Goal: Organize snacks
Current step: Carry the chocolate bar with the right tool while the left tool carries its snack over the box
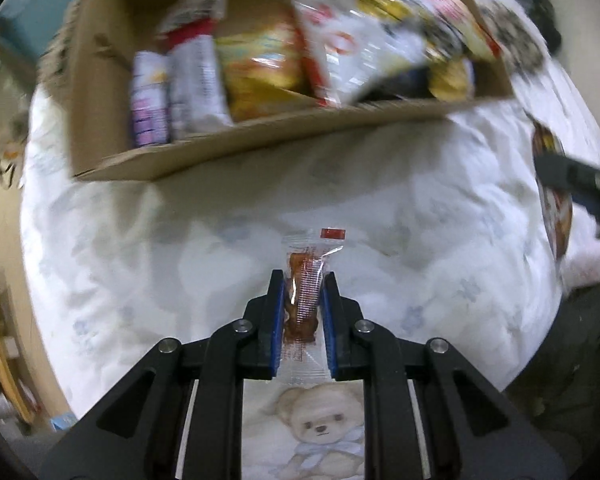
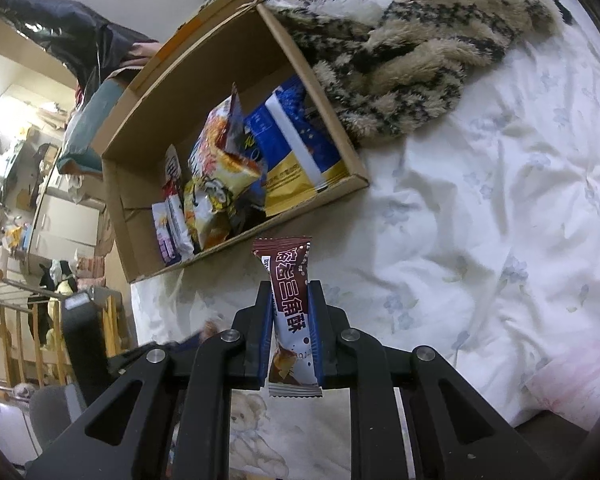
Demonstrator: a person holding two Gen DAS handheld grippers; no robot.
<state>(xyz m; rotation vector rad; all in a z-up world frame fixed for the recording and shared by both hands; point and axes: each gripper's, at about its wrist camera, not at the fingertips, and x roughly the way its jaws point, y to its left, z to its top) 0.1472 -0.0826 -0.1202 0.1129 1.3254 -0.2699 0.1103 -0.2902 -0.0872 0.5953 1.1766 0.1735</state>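
My left gripper point(image 1: 302, 280) is shut on a small clear packet with a brown snack inside point(image 1: 303, 292), held above the white bedspread. My right gripper point(image 2: 290, 290) is shut on a brown and white wafer bar wrapper point(image 2: 288, 312), held upright. An open cardboard box point(image 1: 260, 140) lies ahead on the bed and holds several snack bags; it also shows in the right wrist view point(image 2: 140, 184) to the upper left. The right gripper point(image 1: 576, 188) shows at the right edge of the left wrist view with its brown wrapper.
A white floral bedspread point(image 2: 480, 220) with a teddy bear print point(image 1: 320, 424) covers the bed. A furry spotted blanket point(image 2: 400, 48) lies beside the box's far right wall. Shelves and a wooden rack point(image 2: 24, 320) stand beyond the bed's left edge.
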